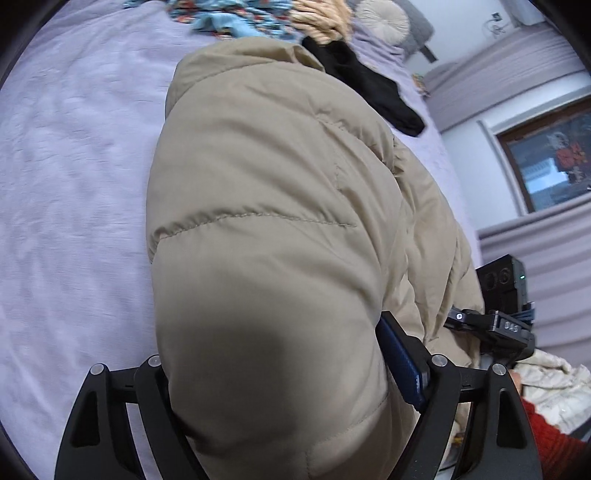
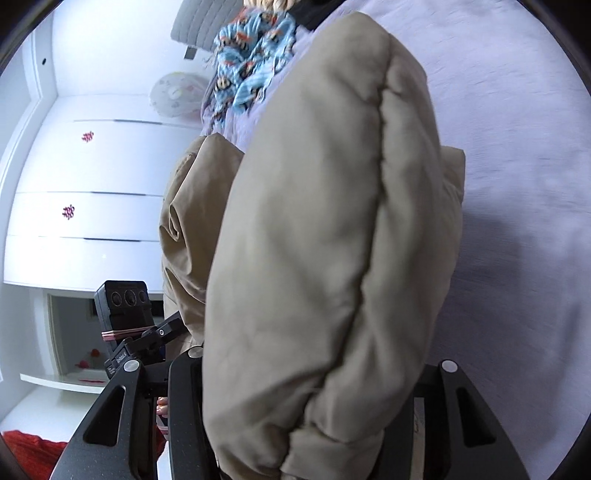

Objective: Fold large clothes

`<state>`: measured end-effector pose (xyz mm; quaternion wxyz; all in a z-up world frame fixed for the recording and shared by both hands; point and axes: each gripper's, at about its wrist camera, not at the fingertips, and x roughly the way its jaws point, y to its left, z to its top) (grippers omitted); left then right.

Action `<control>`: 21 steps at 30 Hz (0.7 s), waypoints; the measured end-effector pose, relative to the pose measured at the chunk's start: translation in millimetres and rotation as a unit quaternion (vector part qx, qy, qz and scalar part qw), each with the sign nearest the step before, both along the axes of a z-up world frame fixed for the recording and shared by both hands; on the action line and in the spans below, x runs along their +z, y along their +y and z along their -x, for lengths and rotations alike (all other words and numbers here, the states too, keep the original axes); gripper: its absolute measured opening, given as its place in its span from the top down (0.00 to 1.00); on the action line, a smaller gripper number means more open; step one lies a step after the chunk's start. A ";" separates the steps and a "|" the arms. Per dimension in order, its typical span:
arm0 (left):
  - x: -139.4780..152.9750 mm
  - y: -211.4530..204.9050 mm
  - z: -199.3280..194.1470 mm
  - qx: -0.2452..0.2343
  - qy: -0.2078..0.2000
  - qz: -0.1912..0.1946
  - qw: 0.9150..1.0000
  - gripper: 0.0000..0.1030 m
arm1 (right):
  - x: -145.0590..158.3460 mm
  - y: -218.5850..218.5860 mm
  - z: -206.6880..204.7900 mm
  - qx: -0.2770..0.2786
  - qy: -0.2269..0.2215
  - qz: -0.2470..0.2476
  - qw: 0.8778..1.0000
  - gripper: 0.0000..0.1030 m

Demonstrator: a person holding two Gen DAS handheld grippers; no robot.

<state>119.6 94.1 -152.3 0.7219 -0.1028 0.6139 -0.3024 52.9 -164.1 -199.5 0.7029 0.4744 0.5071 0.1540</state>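
Observation:
A beige puffer jacket (image 1: 266,206) lies over a lilac bed sheet (image 1: 74,184). My left gripper (image 1: 291,373) is shut on a thick padded part of the jacket, which bulges between its black fingers and hides the fingertips. In the right wrist view my right gripper (image 2: 306,387) is shut on another padded fold of the jacket (image 2: 325,240), held up above the sheet (image 2: 517,147). The other gripper shows at the right in the left view (image 1: 491,325) and at the lower left in the right view (image 2: 129,332).
A black garment (image 1: 369,92), a blue patterned garment (image 2: 251,62) and a cream knit (image 1: 325,22) lie at the far end of the bed. A white wardrobe (image 2: 81,184) stands beside the bed. A window (image 1: 554,158) and lilac curtains are on the other side.

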 end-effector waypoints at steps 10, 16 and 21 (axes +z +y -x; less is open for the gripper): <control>-14.1 61.4 5.4 0.035 -0.046 -0.088 0.994 0.17 | -13.1 53.8 -9.5 0.024 0.088 0.094 0.991 0.46; 38.3 59.2 -28.8 0.058 -0.139 -0.091 0.984 0.17 | 65.1 55.3 31.3 -0.009 0.045 0.240 0.970 0.70; 9.7 -5.8 -55.6 0.013 -0.112 -0.116 0.987 0.17 | 98.2 93.1 46.6 0.031 -0.023 0.235 0.971 0.79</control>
